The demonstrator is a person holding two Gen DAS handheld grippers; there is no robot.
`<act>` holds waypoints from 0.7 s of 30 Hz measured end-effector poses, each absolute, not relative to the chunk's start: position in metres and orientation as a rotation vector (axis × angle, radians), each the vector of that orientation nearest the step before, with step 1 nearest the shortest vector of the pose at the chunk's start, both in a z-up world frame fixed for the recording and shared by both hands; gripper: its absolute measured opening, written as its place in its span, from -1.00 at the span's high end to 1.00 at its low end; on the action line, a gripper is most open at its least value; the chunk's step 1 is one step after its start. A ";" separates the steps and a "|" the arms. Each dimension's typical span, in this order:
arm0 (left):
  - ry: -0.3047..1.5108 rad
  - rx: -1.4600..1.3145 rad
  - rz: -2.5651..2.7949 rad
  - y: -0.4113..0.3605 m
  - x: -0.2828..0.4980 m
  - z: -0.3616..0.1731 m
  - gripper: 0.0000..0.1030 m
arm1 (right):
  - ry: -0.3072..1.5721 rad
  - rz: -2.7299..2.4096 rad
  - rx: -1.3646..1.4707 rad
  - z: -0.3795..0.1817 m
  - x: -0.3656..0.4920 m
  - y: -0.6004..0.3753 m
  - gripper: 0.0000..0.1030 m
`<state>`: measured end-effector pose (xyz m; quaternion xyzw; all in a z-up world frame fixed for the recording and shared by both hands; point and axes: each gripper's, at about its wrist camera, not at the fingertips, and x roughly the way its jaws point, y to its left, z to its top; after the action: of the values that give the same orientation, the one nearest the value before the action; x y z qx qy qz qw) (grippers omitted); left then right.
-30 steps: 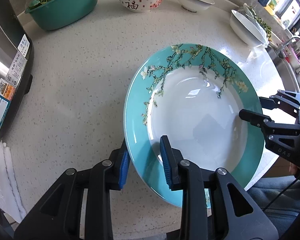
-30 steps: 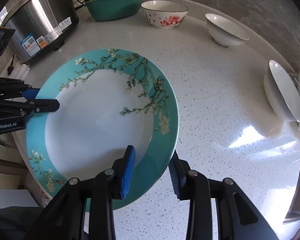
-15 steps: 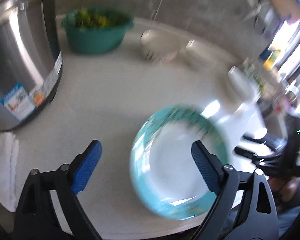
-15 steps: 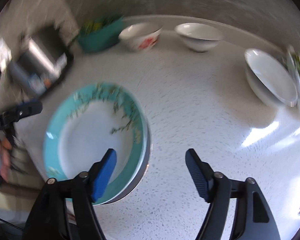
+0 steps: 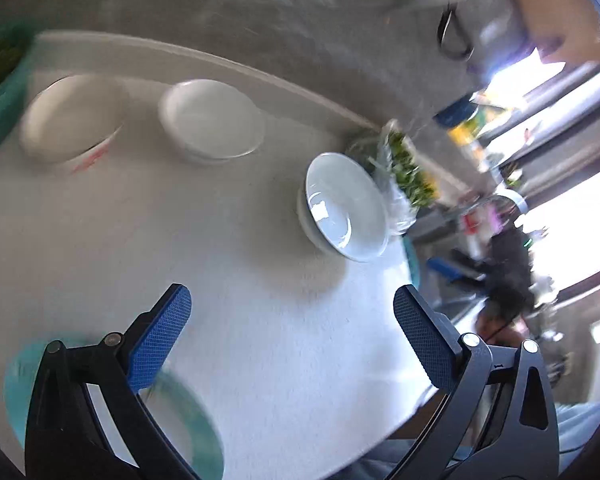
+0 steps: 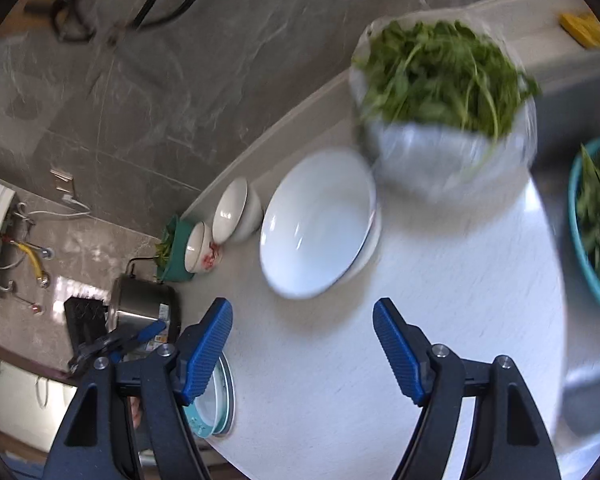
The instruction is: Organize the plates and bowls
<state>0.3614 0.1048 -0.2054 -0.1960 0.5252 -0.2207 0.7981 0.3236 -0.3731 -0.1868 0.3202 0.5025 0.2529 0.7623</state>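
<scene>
My left gripper [image 5: 292,344] is open and empty above the white counter. The teal flowered plate [image 5: 188,424] lies on the counter behind its left finger, and shows in the right wrist view [image 6: 216,404] at the counter's near edge. A large white bowl [image 5: 344,208] stands ahead, tilted against a bag of greens [image 5: 404,176]. A small white bowl [image 5: 212,120] and a flower-patterned bowl [image 5: 72,116] stand at the back. My right gripper [image 6: 302,344] is open and empty, just short of the large white bowl [image 6: 316,224]. The other gripper [image 6: 112,344] shows at left.
A bag of greens [image 6: 444,92] stands behind the large bowl. A teal basin of greens [image 6: 596,224] sits at right, another teal basin [image 6: 176,252] far back. A steel cooker [image 6: 144,308] stands at the counter's far end. The small bowls [image 6: 236,212] line the wall.
Both grippers let go of the teal plate, opened wide and pulled away from it. Both swung toward the large white bowl, the plate left lying on the counter.
</scene>
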 end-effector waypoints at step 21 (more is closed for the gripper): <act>1.348 -0.310 -0.558 0.001 0.534 -0.316 -0.24 | 1.315 0.548 0.749 -0.263 0.430 -0.362 -0.19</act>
<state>0.5345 0.0006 -0.3161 -0.1412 0.6133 -0.2539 0.7345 0.4301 -0.3623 -0.2627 0.3352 0.5889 0.2455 0.6932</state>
